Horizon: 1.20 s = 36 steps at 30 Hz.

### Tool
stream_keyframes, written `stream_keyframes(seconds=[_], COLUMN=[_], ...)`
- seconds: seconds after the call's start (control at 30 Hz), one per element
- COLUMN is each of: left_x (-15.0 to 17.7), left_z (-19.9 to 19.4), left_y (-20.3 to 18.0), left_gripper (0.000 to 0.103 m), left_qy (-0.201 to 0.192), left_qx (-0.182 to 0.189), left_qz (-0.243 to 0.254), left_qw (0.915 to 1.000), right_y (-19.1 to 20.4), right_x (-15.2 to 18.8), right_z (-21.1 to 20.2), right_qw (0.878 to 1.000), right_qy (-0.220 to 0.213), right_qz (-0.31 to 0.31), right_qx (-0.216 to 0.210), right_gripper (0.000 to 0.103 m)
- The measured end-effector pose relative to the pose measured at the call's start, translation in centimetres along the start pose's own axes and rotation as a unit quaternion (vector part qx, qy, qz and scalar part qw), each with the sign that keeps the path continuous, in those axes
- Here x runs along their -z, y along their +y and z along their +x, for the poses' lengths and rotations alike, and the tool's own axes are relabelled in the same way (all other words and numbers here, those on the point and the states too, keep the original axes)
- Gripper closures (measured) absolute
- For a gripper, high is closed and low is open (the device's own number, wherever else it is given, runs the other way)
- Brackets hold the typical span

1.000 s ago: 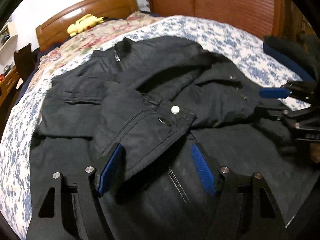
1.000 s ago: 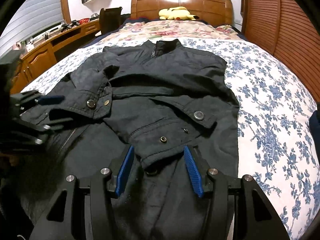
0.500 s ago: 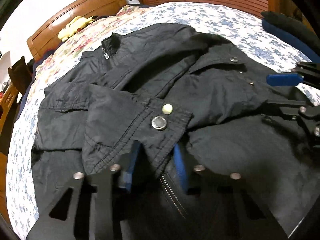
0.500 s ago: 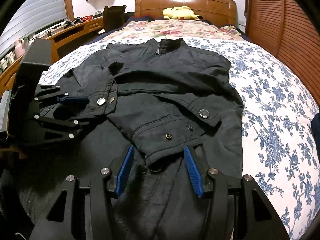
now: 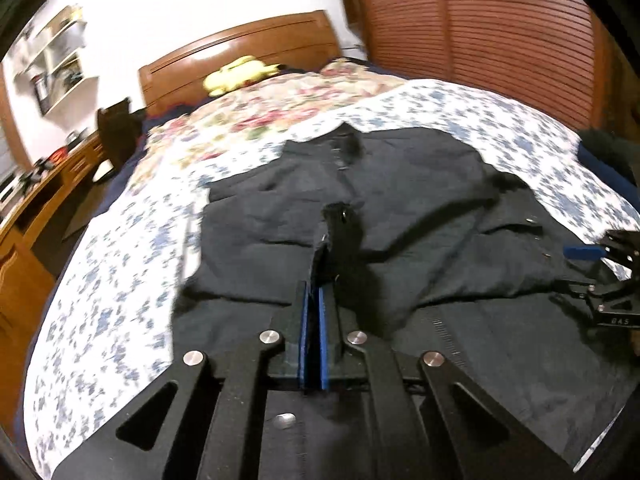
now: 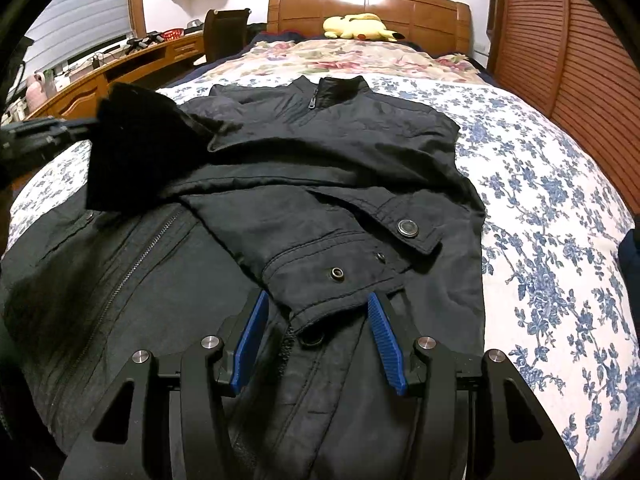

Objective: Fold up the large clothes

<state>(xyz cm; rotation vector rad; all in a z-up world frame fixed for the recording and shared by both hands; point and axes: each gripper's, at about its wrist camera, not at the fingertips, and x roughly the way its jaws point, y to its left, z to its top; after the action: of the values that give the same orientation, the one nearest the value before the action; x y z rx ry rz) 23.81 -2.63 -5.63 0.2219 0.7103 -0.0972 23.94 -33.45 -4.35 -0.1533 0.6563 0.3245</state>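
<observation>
Left jaws clamp cuff (image 5: 340,236) — black jacket (image 6: 328,184) rumpled.

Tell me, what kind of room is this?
A bedroom, most likely. There is a big bed with blue-flowered white bedding, a brown wooden headboard and a yellow plush toy resting below it.

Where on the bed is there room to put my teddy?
Free: the blue-flowered cover between the black jacket and the slatted wardrobe, and the rose-patterned strip below the yellow plush. The middle is crowded by the jacket.
</observation>
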Motion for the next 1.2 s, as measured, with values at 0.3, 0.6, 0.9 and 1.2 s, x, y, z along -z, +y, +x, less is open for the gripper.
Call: stream_keyframes(seconds=[0.3,0.6,0.9,1.2], left_x=[2.2,5.5,9.5,13.4], left_z=[-0.1,-2.4,-6.2,-7.4], left_y=[4.4,4.0,5.1,7.7], left_gripper=[0.098,0.096,0.069,0.036], left_qy=[0.021,0.021,0.01,0.022], left_qx=[0.017,0.014,0.029,0.013], left_qz=[-0.063,-0.038,-0.039,-0.058], left_qw=[0.9976,0.999,0.9988,0.998], right_y=[-0.1,-0.5,-0.3,-0.3], right_x=[0.1,0.3,0.2,0.2], right_z=[0.1,0.5,0.8,1.4], right_qw=[1.0,1.0,1.0,0.999], right_qy=[-0.001,0.003,0.009,0.017], right_qz=[-0.004,-0.01,-0.015,-0.023], right_qx=[0.01,0.012,0.016,0.02], right_gripper=[0.049,0.049,0.049,0.049])
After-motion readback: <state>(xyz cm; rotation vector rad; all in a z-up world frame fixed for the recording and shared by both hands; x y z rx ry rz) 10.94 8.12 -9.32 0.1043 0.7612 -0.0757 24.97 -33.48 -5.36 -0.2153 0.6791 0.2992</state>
